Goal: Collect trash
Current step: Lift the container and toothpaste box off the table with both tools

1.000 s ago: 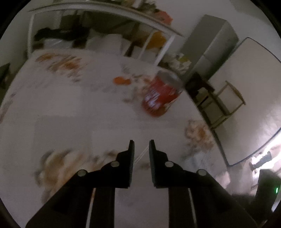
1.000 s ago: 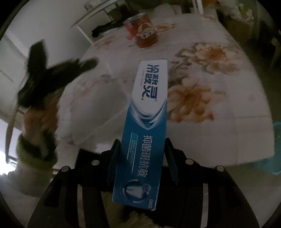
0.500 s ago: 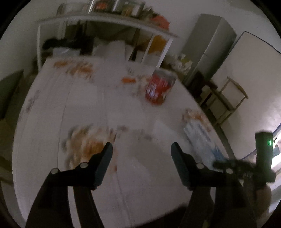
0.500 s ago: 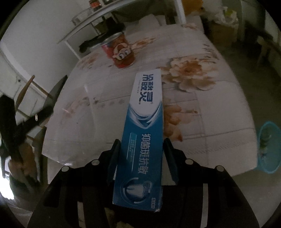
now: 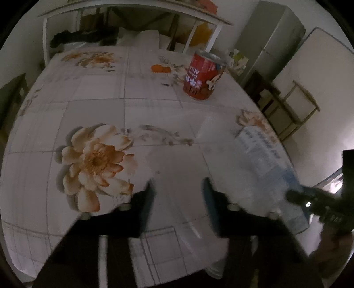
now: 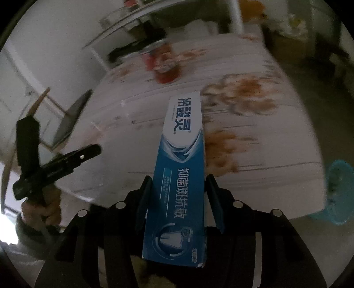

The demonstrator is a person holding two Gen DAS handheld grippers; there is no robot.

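Two grippers: both over the floral tablecloth point(image 5: 106, 93).
Right gripper point(image 6: 179, 199): clamped on the blue toothpaste box point(image 6: 181, 177), held above the table's edge.
Left gripper point(image 5: 177, 199): jaws just closing, partly apart, nothing between.
Red can point(image 5: 202, 77): upright, far side.

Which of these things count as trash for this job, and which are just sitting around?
Likely for the job:
toothpaste box, clamped in the right gripper
red can on the table
teal bin on the floor

Just there:
shelf
fridge

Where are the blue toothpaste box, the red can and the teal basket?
Blue toothpaste box point(image 6: 183, 177): right wrist view, printed top face.
Red can point(image 5: 202, 80): left wrist view, label side.
Teal basket point(image 6: 338, 195): right wrist view, outer wall.
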